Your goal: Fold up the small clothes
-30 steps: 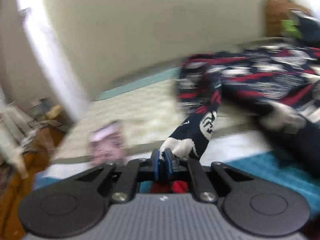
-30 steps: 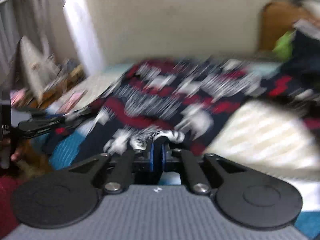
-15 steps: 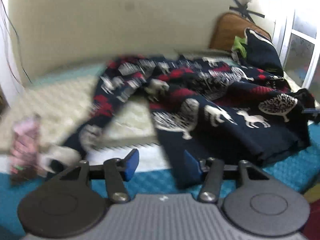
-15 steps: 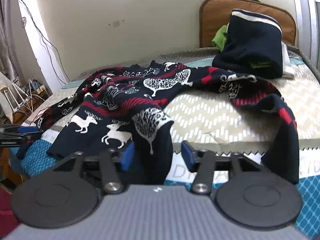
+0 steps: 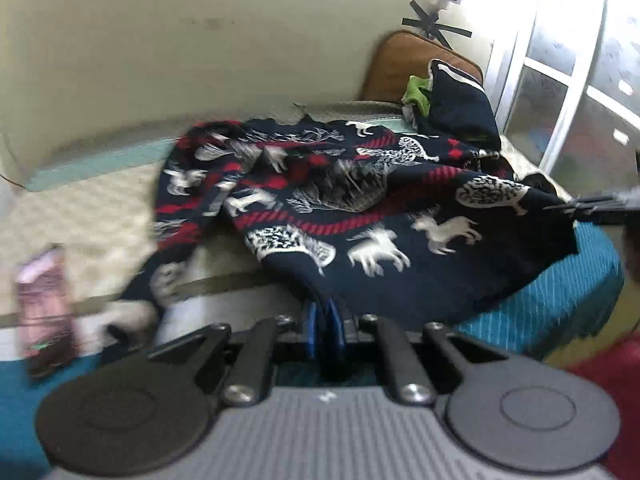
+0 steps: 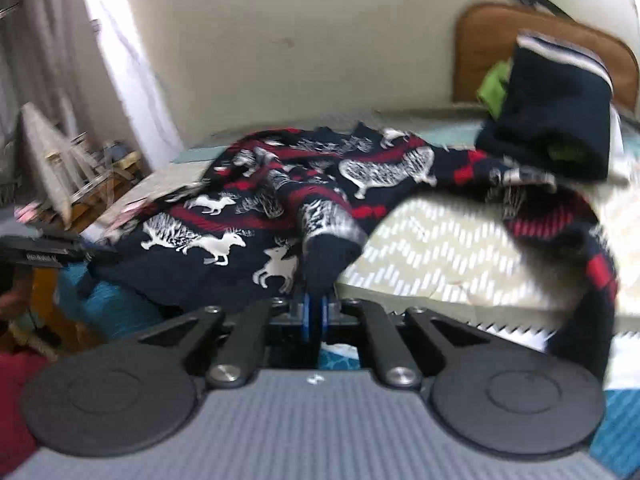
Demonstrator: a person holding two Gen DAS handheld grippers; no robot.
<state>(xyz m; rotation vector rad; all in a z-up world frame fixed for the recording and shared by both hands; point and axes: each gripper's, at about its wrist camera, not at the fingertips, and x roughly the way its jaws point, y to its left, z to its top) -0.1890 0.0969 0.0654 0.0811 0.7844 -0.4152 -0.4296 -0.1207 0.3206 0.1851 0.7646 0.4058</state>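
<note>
A navy sweater (image 5: 360, 208) with red stripes and white deer and trees lies spread and rumpled across the bed (image 5: 80, 216). My left gripper (image 5: 322, 320) is at its near hem, the blue pads closing tight on dark fabric. In the right wrist view the sweater (image 6: 240, 216) runs to a sleeve cuff (image 6: 326, 248) that hangs toward me. My right gripper (image 6: 315, 312) is closing on that cuff's dark end. Each gripper shows in the other's view: the right one (image 5: 592, 206) at the sweater's right corner, the left one (image 6: 40, 254) at its left corner.
A folded navy garment (image 6: 560, 120) and a green cloth (image 6: 494, 88) rest against the brown headboard (image 6: 480, 40). A pink packet (image 5: 44, 312) lies on the bed's left edge. A teal blanket (image 5: 560, 292) covers the near side. Clutter (image 6: 72, 176) stands left; glass doors (image 5: 580, 100) right.
A second ago both grippers were shut on fabric; half a second ago both stood open facing the sweater. Now both are shut on it again, at the near hem and the cuff.
</note>
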